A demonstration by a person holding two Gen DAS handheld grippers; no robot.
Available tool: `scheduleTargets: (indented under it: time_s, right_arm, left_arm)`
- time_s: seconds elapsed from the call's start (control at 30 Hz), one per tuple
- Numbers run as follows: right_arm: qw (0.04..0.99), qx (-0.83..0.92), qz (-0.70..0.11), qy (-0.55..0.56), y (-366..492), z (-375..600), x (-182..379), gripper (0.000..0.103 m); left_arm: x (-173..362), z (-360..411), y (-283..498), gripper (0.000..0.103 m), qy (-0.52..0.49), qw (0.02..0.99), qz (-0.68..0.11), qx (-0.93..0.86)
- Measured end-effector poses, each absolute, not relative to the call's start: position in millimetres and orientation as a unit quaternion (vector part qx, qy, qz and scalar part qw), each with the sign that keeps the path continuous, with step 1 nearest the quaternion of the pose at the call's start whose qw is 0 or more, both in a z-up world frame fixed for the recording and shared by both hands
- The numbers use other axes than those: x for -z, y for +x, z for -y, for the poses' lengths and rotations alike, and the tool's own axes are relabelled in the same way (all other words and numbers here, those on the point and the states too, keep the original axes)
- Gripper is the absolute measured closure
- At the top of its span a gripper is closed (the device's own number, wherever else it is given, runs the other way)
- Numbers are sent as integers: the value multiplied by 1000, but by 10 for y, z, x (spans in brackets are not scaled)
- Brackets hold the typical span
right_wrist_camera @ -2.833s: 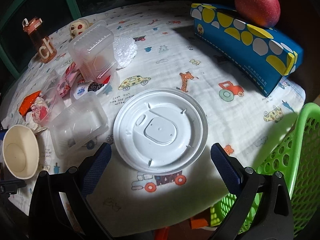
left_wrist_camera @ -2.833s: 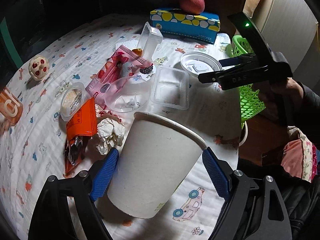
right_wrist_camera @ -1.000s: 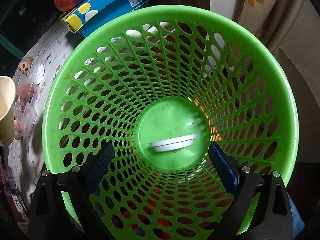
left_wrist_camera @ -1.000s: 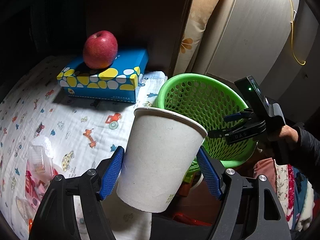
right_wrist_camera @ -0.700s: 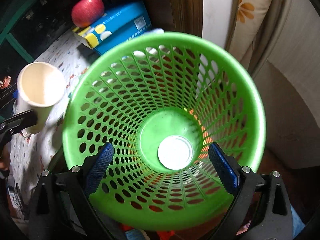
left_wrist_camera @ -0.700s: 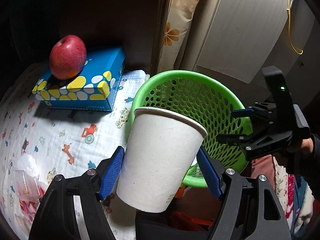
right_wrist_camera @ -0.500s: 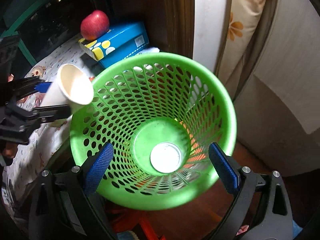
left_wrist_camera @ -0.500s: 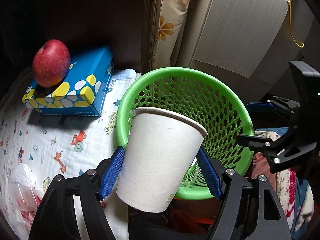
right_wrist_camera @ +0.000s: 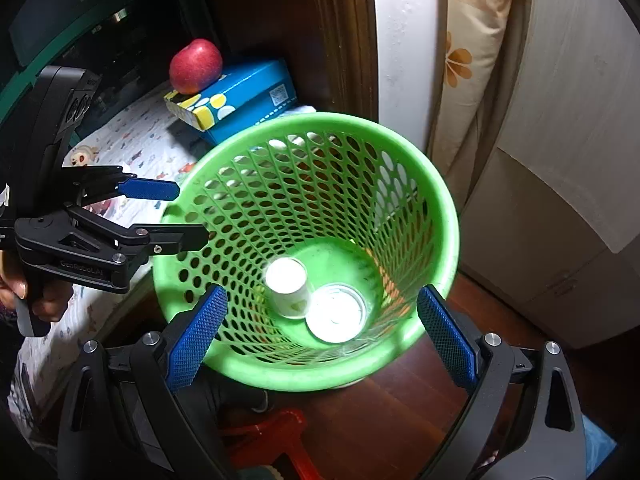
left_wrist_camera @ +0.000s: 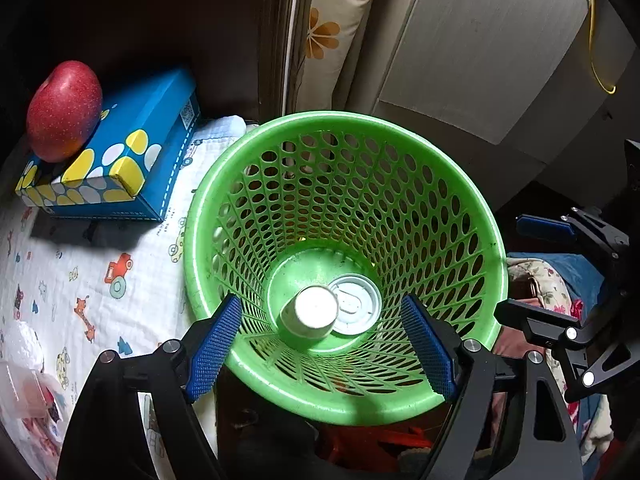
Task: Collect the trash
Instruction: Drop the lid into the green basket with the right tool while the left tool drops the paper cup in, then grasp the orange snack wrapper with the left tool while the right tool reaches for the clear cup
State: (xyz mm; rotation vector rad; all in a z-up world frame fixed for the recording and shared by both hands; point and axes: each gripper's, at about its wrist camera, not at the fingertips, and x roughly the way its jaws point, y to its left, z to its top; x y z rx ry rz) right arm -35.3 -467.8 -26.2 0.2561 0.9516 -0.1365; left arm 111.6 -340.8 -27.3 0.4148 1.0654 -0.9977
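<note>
Currently, both of your grippers hang over the green perforated plastic waste basket [left_wrist_camera: 400, 404] with nothing in them: the left gripper [left_wrist_camera: 322, 344] has its blue-padded fingers spread wide apart above the rim, and the right gripper [right_wrist_camera: 320, 334] is likewise spread and empty. The white paper cup [right_wrist_camera: 287, 288] lies at the bottom of the basket, bottom up and tilted, touching the round white plastic lid [right_wrist_camera: 337, 313] beside it. Judge the drop-off step complete for these two items. More trash appears to remain on the printed cloth-covered table [left_wrist_camera: 100, 280], where crumpled clear plastic packaging [left_wrist_camera: 24, 372] shows at the left edge of the left wrist view. For the next move, swing one gripper back over the table, keep its fingers apart, and line them up on either side of the next piece. Leave the red apple [left_wrist_camera: 64, 110] and the blue spotted tissue box [left_wrist_camera: 120, 160] in place; these are probably not trash.
</note>
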Motion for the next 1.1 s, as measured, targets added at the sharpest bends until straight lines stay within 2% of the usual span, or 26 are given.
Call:
scheduleTargets:
  time_s: [0.43, 1.0, 1.1]
  right_arm:
    - [896, -9, -430, 114, -42, 3937, 213, 8]
    - [887, -105, -439, 93, 448, 2883, 361, 8]
    - [884, -120, -443, 90, 506, 2722, 380, 8]
  left_arm:
    - [-71, 2198, 1041, 24, 124, 817, -436, 355]
    - [285, -32, 1177, 24, 35, 880, -455, 131]
    - [387, -329, 1289, 28, 13, 879, -466, 105]
